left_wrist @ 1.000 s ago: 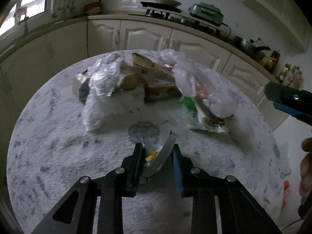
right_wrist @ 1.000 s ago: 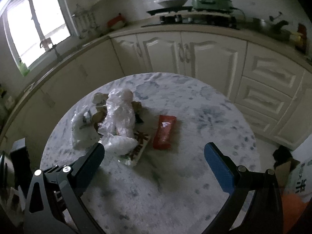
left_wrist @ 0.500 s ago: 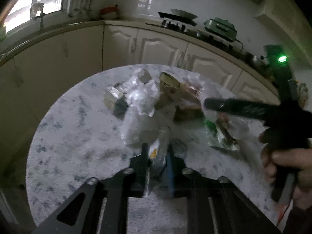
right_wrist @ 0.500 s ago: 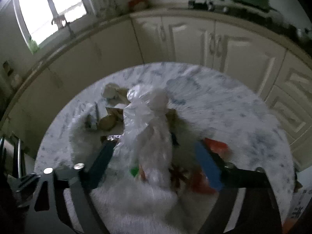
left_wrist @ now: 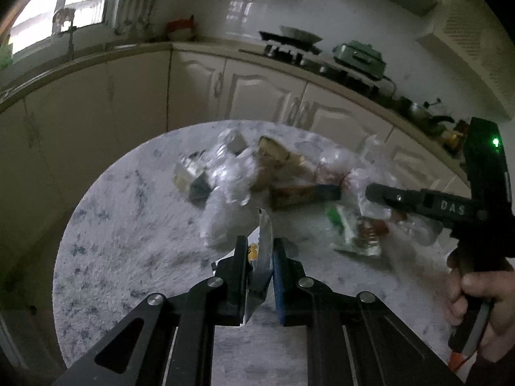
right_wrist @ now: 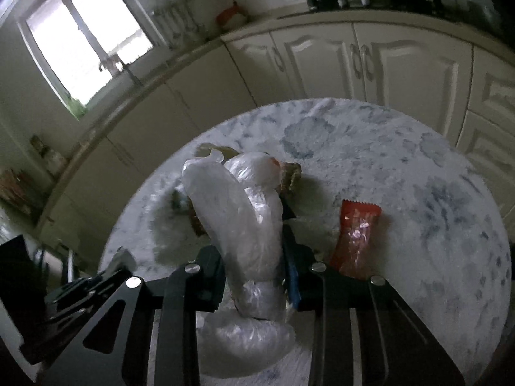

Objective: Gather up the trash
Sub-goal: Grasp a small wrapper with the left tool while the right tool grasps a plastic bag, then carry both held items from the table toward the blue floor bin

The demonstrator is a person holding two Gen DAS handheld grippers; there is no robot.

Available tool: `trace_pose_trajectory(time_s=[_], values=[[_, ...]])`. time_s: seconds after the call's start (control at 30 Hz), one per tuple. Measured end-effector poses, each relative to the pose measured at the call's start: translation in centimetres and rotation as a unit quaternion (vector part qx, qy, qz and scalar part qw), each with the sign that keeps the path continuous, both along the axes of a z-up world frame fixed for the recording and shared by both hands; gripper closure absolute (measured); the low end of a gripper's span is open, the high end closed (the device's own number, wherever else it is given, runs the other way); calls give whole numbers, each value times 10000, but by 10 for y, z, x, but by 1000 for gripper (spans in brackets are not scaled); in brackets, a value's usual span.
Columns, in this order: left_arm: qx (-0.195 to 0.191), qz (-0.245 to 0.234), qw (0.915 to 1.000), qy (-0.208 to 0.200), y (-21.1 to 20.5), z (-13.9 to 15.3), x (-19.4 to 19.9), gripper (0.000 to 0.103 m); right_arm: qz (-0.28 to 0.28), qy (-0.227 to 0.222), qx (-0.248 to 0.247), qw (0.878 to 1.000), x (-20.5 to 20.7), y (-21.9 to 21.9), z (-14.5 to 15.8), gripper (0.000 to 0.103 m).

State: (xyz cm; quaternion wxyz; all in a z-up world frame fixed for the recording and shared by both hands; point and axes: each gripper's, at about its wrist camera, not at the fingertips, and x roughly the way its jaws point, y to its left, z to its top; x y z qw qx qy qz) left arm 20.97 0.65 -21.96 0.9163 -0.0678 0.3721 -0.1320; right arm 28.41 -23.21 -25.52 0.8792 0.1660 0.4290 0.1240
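A pile of trash (left_wrist: 257,177) lies on the round marble table (left_wrist: 112,257): crumpled clear plastic, brown packets, a green-and-white wrapper (left_wrist: 351,231). My left gripper (left_wrist: 260,244) is shut on a flat white wrapper (left_wrist: 264,234) with a yellow mark, held above the table in front of the pile. In the right wrist view, my right gripper (right_wrist: 251,251) has its jaws closing on a crumpled clear plastic bag (right_wrist: 244,212), and both pads touch its sides. A red snack wrapper (right_wrist: 354,234) lies just right of it. The right gripper (left_wrist: 354,193) also shows reaching into the pile from the right.
A person's hand (left_wrist: 476,292) grips the right tool's handle at the table's right edge. White cabinets (right_wrist: 354,61) curve round behind the table, under a counter with a stove (left_wrist: 289,48) and a window (right_wrist: 83,45). Bare marble (right_wrist: 434,193) lies to the right of the pile.
The left gripper closed fully on the white wrapper and lifted it a little. The right gripper swung in over the pile and closed from wide open onto the plastic bag.
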Motion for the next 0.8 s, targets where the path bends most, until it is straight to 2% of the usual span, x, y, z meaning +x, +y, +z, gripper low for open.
trace_pose_trajectory(time_s=[0.13, 0.23, 0.33, 0.37, 0.43, 0.47, 0.5, 0.67, 0.8], values=[[3, -66, 9999, -105, -8, 7, -8, 93, 21, 102, -76, 9999, -12, 0, 0, 73], [35, -111, 9999, -124, -12, 6, -15, 93, 90, 316, -435, 9985, -18, 9, -10, 72], [26, -103, 9999, -60, -14, 4, -22, 93, 122, 463, -722, 9962, -12, 16, -23, 64], [14, -98, 9999, -51, -14, 5, -24, 93, 142, 442, -825, 9955, -9, 19, -25, 58], [19, -79, 9999, -64, -15, 7, -29, 93, 134, 429, -928, 9947, -5, 20, -29, 62], [32, -72, 9999, -84, -16, 9, -31, 93, 107, 446, -843, 9954, -6, 17, -29, 68], [47, -64, 9999, -112, -16, 12, -33, 93, 104, 454, -735, 9962, -7, 14, -29, 70], [58, -92, 9997, -229, -17, 22, -39, 93, -53, 168, -175, 9997, -34, -3, -14, 71], [23, -255, 9988, -416, -29, 38, -47, 93, -199, -128, -41, 9997, -58, -16, 11, 71]])
